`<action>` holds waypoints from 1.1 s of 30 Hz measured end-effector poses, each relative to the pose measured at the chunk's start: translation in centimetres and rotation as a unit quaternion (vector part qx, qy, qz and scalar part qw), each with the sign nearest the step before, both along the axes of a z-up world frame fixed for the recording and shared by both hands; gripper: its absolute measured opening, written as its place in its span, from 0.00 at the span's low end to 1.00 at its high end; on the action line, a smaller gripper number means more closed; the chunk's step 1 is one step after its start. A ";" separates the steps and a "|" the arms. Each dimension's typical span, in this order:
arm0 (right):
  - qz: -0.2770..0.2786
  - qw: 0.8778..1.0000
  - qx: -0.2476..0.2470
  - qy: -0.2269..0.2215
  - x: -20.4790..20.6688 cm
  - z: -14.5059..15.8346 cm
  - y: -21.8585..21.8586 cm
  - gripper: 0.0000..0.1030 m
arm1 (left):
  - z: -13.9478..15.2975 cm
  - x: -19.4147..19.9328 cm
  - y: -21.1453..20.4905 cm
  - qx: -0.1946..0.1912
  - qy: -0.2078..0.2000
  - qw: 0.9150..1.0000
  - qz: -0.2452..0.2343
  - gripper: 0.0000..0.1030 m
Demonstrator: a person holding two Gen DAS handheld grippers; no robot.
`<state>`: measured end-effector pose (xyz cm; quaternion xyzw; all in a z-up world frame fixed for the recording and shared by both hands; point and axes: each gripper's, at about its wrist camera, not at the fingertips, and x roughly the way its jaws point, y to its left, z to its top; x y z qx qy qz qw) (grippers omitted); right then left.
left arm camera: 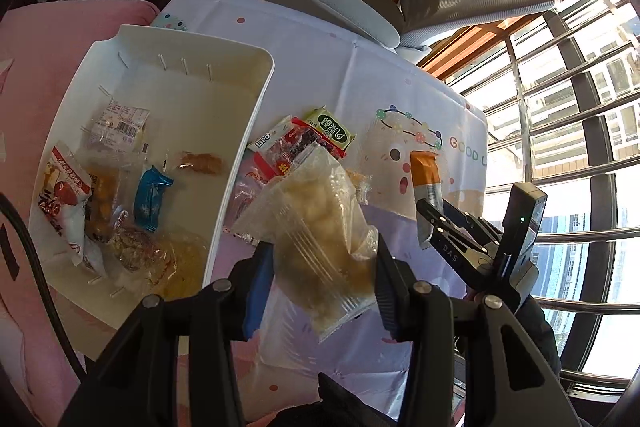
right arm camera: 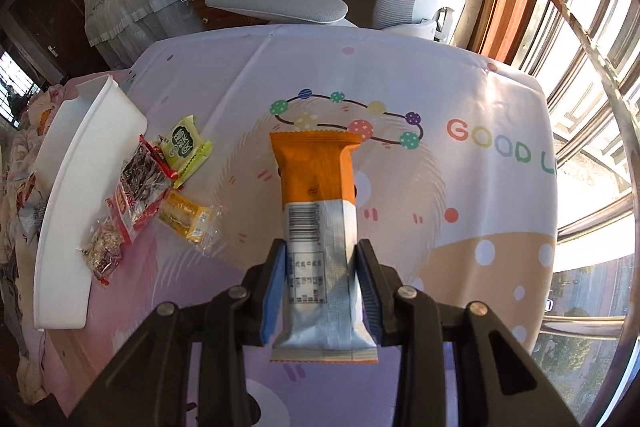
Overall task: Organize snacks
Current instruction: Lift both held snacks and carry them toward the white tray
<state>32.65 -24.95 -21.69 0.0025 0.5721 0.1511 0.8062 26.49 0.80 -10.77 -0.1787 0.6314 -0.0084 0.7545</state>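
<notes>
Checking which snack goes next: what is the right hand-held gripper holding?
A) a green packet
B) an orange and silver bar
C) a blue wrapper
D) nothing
B: in the right wrist view the right hand-held gripper is shut on the orange and silver bar, its pads pressing the bar's two sides, with the bar lifted above the tablecloth.

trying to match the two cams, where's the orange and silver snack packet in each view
Left wrist view: the orange and silver packet is right of centre, pinched in the right gripper above the tablecloth.
Right wrist view: it stands at centre, clamped between the gripper's pads.
Shared landmark: the green snack packet beside the white bin.
</notes>
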 end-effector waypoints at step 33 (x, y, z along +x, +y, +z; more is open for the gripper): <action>-0.140 0.986 0.084 0.008 -12.3 8.1 16.8 0.34 | 2.9 -4.7 16.1 -0.040 -0.107 0.981 -0.154 0.43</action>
